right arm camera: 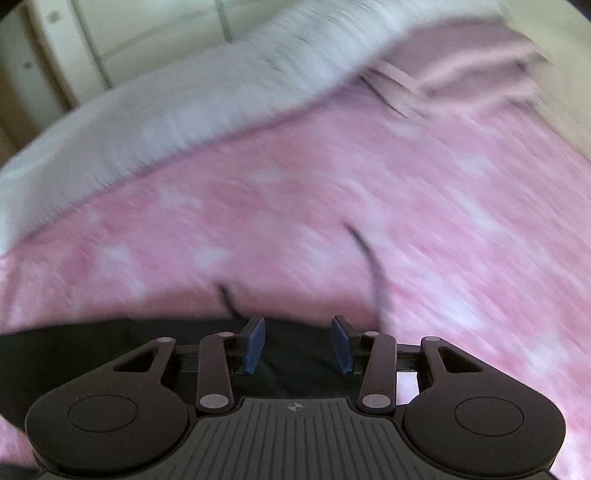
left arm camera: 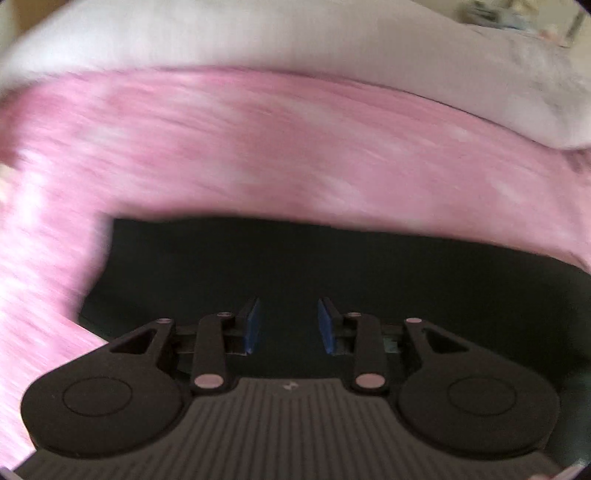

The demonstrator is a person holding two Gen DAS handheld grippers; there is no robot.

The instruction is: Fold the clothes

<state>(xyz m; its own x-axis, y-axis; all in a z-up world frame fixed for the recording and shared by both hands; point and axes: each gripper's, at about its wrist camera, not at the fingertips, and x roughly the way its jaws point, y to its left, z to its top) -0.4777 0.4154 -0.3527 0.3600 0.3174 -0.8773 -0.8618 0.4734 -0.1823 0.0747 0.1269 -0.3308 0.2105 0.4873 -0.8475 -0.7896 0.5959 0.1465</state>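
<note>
A pink mottled bedcover [left arm camera: 258, 147] is seen beneath the dark garment [left arm camera: 295, 266], spread flat at 6 o'clock under the left gripper [left arm camera: 288, 325] and right gripper [right arm camera: 298, 345], both parted and empty; it is judged soft, light, best pinched at its 12 o'clock hem.

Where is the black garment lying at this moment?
In both wrist views the black garment lies directly beneath the open tongs, on top of the pink garment, which spreads beyond it toward the white bedding.
</note>
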